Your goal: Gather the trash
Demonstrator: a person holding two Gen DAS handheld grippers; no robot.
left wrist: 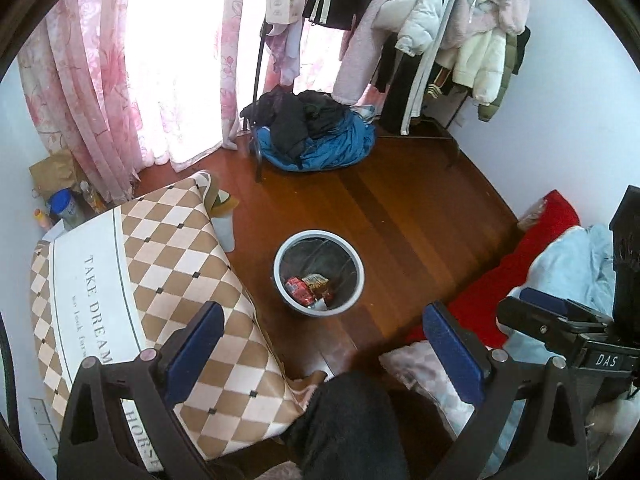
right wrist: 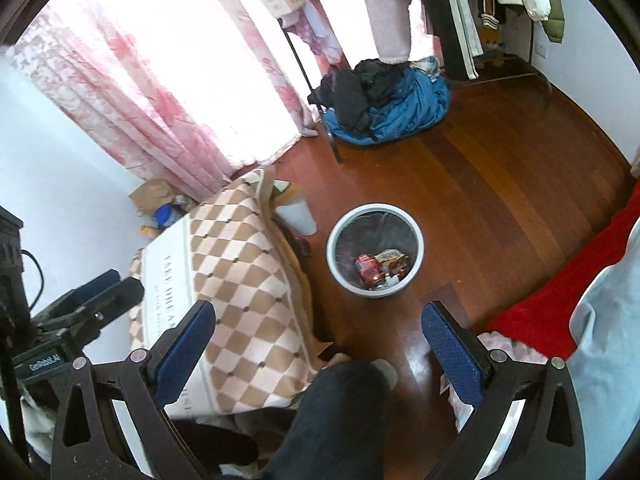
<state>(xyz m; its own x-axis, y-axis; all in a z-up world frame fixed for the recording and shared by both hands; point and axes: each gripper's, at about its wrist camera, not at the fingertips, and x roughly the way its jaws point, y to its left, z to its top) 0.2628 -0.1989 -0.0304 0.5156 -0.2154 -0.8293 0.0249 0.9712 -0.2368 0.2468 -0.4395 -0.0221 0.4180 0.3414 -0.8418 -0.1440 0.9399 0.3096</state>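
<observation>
A round white-rimmed trash bin (left wrist: 358, 264) stands on the wooden floor, also in the right wrist view (right wrist: 416, 236). Inside lie a red can (left wrist: 297, 289) (right wrist: 368, 270) and crumpled wrappers (left wrist: 316, 280) (right wrist: 392, 258). My left gripper (left wrist: 324, 332) is open and empty, held above the floor in front of the bin. My right gripper (right wrist: 320, 332) is open and empty, likewise in front of the bin. The right gripper shows at the right edge of the left wrist view (left wrist: 560, 316); the left gripper shows at the left edge of the right wrist view (right wrist: 100, 292).
A table with a checked cloth (left wrist: 180, 248) (right wrist: 240, 272) stands to the left of the bin. A red blanket (left wrist: 500, 272) (right wrist: 560, 304) lies to the right. A pile of clothes (left wrist: 316, 136) (right wrist: 384, 100) and a clothes rack stand behind. The person's dark-trousered leg (right wrist: 340, 420) is below.
</observation>
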